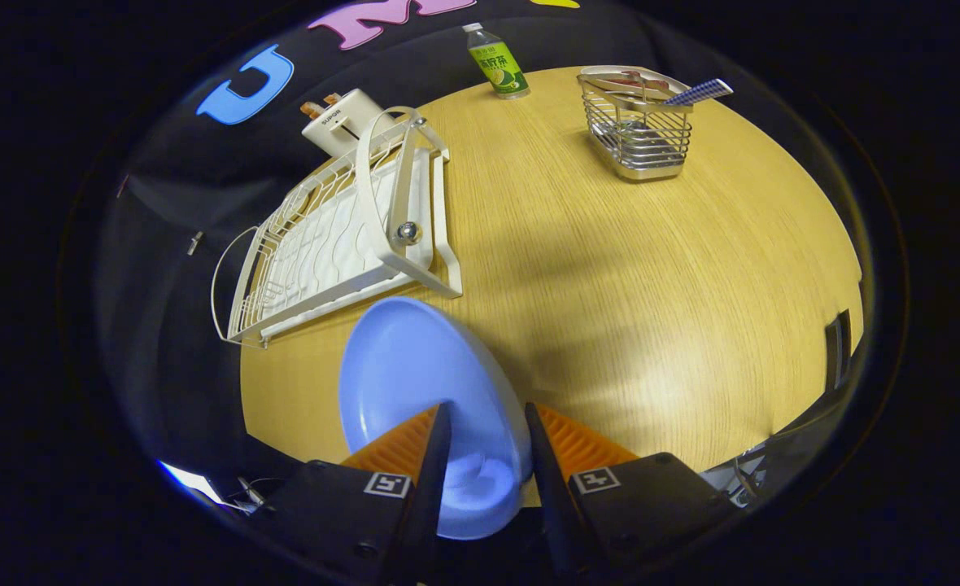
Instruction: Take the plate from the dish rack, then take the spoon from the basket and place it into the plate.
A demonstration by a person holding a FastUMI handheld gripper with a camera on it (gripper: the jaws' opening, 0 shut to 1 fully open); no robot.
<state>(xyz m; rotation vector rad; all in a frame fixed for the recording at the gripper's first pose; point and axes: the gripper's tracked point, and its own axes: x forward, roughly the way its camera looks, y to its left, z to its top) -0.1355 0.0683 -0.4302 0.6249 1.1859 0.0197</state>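
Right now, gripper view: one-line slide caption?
Tool shut on blue plate, lifted clear of the rack; spoon waits in basket.

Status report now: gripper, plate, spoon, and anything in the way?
Gripper shut on plate, held over table, clear of rack. Spoon in basket. Nothing in the way.

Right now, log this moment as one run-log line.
phase: plate out of rack | gripper: shut on plate, above table | rack: no dishes | spoon: in basket | next: set plate down

One plate [415,366], rack [342,236], basket [639,130], bottle [498,63], perhaps one spoon [696,94].
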